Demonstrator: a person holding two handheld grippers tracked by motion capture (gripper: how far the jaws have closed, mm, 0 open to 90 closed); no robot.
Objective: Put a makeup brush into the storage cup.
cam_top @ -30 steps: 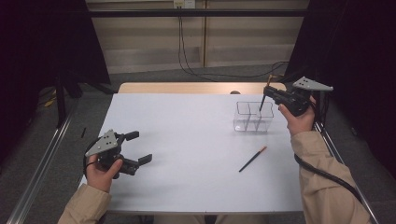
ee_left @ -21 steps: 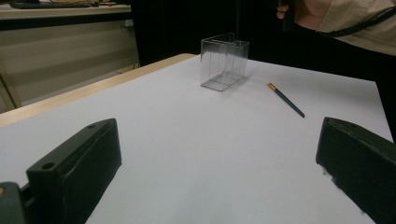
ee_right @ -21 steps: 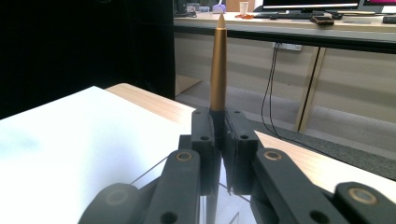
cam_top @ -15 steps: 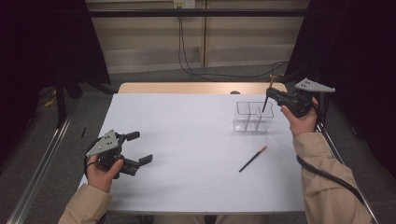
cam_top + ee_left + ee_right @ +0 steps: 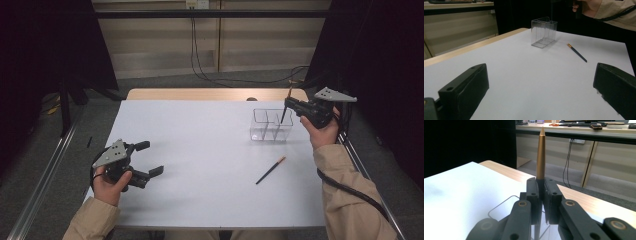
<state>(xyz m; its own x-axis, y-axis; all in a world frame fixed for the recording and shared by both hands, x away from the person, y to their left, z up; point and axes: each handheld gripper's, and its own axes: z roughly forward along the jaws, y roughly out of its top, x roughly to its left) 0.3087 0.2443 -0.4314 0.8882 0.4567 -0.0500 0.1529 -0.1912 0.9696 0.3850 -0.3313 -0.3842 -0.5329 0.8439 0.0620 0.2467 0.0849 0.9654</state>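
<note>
Clearly the right gripper (image 5: 291, 103) is clamped on a slim dark pen with a tapered gold end (image 5: 285, 111), holding it nearly upright with the gold end up and the lower end down inside the clear plastic 3-compartment organiser (image 5: 270, 125) at the far right of the white table (image 5: 200, 165); which compartment it enters I cannot tell for certain, though it looks like the one nearest that hand. In the right gripper view the pads meet on the dark barrel just below the gold end (image 5: 540, 152). A second dark pencil-like stick with an orange tip (image 5: 270, 170) lies flat on the table, well apart from the organiser and nearer the person. The left gripper (image 5: 146, 158) rests near the table's left edge with its jaws standing wide apart and nothing between them. I judge the pen light, stiff and smooth, so it could slide or swing in the pads; a hold around mid-barrel, as here, keeps it steady. The organiser looks light and easily tipped, so the pen should go down without pushing on its walls.
</note>
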